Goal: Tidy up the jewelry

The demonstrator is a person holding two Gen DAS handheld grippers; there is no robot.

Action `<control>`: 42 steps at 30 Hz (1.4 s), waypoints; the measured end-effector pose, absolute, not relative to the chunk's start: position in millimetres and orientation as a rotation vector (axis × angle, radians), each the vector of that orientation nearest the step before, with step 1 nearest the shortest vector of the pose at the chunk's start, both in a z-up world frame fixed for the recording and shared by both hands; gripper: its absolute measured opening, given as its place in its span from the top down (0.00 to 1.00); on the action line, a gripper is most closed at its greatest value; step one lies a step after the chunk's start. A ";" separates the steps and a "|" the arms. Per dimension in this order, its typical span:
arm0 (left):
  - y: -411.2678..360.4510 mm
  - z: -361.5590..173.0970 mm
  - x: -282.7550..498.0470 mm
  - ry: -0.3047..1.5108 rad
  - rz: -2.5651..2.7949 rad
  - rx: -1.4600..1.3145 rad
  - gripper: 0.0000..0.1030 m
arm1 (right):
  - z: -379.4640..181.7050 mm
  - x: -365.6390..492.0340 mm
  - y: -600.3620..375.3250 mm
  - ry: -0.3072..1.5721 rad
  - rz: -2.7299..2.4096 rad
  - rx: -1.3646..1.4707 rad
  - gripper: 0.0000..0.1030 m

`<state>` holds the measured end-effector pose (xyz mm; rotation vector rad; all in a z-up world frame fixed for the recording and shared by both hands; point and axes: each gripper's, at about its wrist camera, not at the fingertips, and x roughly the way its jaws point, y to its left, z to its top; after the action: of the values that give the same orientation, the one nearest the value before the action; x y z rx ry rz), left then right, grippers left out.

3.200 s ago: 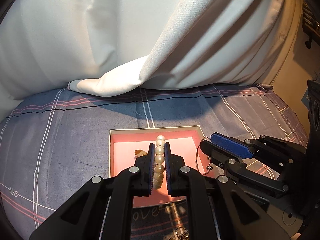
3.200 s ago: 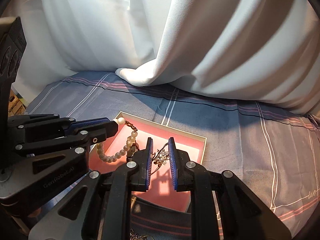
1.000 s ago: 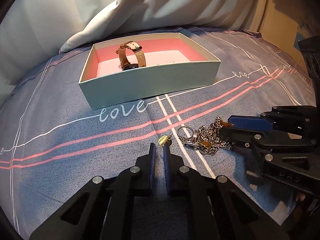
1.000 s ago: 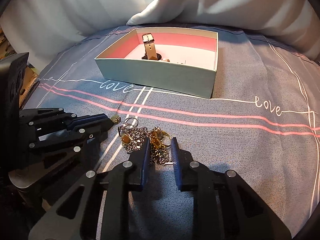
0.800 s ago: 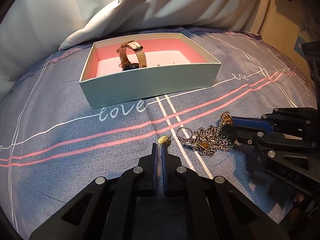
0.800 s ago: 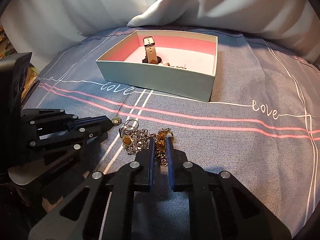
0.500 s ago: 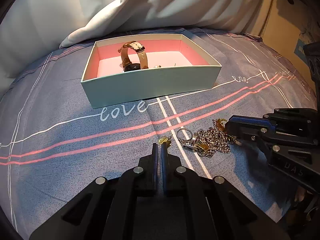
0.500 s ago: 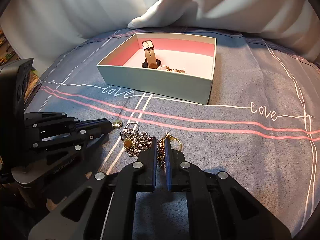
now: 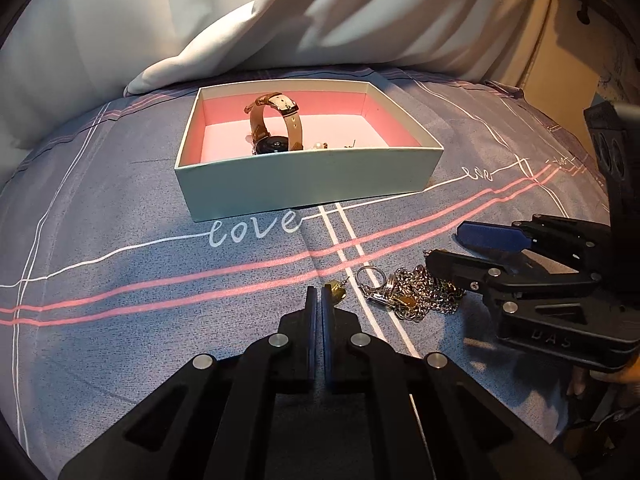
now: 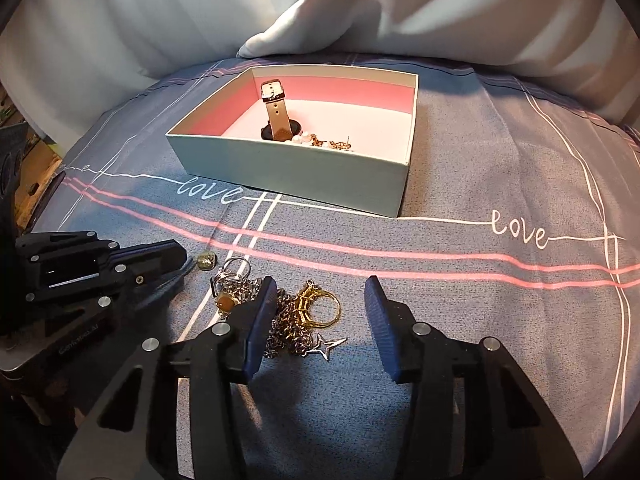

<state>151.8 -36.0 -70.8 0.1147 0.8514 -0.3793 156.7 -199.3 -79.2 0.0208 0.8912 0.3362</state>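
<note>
A pale green box with a pink lining (image 9: 304,180) (image 10: 288,176) stands on the bedspread and holds a brown-strapped watch (image 9: 276,128) (image 10: 276,116), pearls and small gold pieces (image 10: 324,142). A tangle of silver chain (image 9: 416,294) (image 10: 288,324) with a gold ring (image 10: 320,304) and a star charm (image 10: 324,346) lies in front of it. My left gripper (image 9: 320,292) (image 10: 182,258) is shut, its tips touching a small gold earring (image 9: 336,290) (image 10: 206,260); whether it grips it is unclear. My right gripper (image 10: 320,308) (image 9: 452,248) is open over the tangle.
The blue-grey bedspread (image 10: 500,288) has pink and white stripes and "love" lettering. A white pillow and sheet (image 9: 280,20) rise behind the box. A beige wall and dark objects (image 9: 600,0) are at the far right.
My right gripper has opened wide over the chain tangle, letting go of the gold ring it pinched. My left gripper stays shut at the gold earring.
</note>
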 end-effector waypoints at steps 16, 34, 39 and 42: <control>-22.9 -47.9 142.4 0.730 -0.433 0.025 0.98 | -55.4 143.6 -210.0 0.825 0.358 0.094 0.92; -22.6 -55.4 150.5 0.784 -0.431 0.044 0.98 | -61.2 148.3 -201.0 0.876 0.372 0.074 0.92; -37.1 -71.0 152.5 0.849 -0.447 0.120 0.88 | -66.3 146.6 -204.0 0.887 0.346 0.070 0.79; -41.9 -73.8 153.6 0.838 -0.437 0.150 0.64 | -67.9 142.6 -208.9 0.876 0.322 0.069 0.49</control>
<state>153.6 -41.9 -73.8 0.1499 0.8377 -0.4372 142.6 -208.9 -67.9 0.0688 0.8763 0.3216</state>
